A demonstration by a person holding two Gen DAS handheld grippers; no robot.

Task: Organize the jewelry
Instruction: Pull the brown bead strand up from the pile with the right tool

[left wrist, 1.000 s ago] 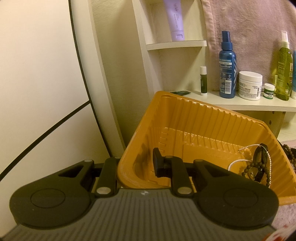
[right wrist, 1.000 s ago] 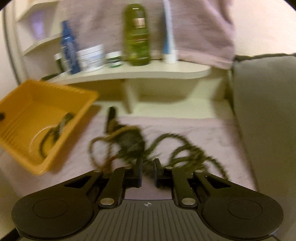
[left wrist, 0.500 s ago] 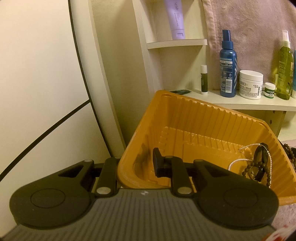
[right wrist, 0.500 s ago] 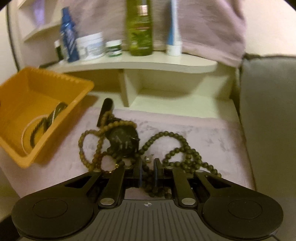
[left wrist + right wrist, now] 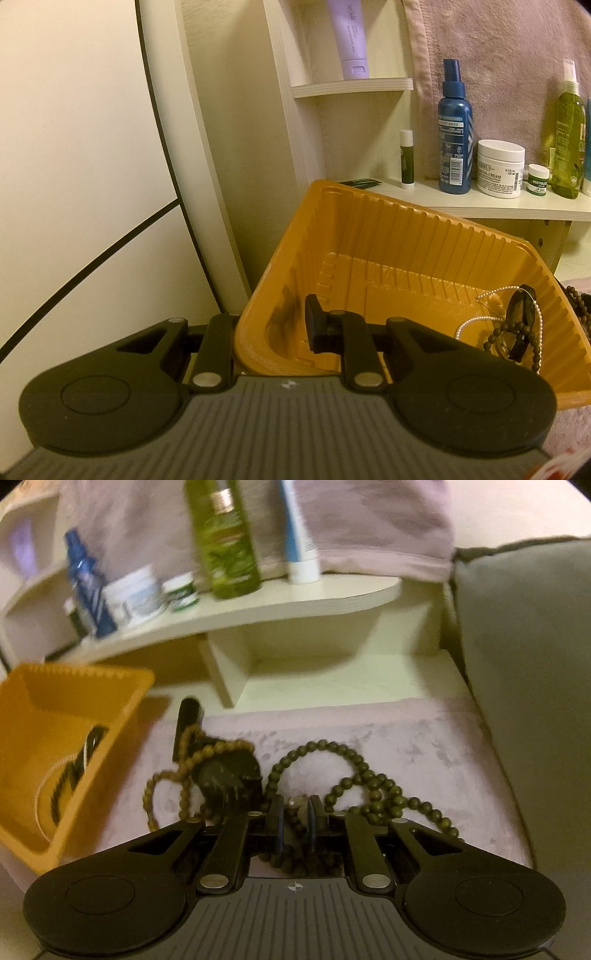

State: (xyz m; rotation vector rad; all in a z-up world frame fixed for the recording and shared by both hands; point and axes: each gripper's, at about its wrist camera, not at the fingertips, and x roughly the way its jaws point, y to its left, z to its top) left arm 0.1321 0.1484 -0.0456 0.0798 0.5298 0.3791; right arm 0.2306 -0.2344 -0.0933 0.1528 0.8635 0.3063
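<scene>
Orange plastic, ribbed along its walls: the tray [image 5: 391,236] is tipped up on one side, and the left gripper [image 5: 273,332] has its fingers clamped on the near rim, one finger inside the wall and one outside, pointing slightly downward. A fine pearl chain [image 5: 491,314], a short string of dark beads [image 5: 517,328] and a dark, watch-like piece lie together in the tray's low right corner.

The right gripper [image 5: 295,819] angles steeply down over the pinkish cloth-covered surface [image 5: 424,753]. Its fingers [image 5: 276,812] stand only a narrow gap apart with strands of the long brown bead necklace [image 5: 354,775] lying in that gap; the frame is blurred, so the pads look not quite pressed on the beads, but that is uncertain. A dark watch [image 5: 229,775] sits tangled in the necklace's loops just ahead of the fingertips, its strap reaching toward the tray.

Behind, a shelf [image 5: 480,206] carries a blue spray bottle [image 5: 454,125], a white cream jar [image 5: 500,166], a small jar and a green bottle [image 5: 225,542], with a pink towel [image 5: 498,55] hanging above. Only the left view shows the lilac tube [image 5: 351,33] on the upper shelf; only the right view shows the grey cushion [image 5: 528,657] beside the surface.
</scene>
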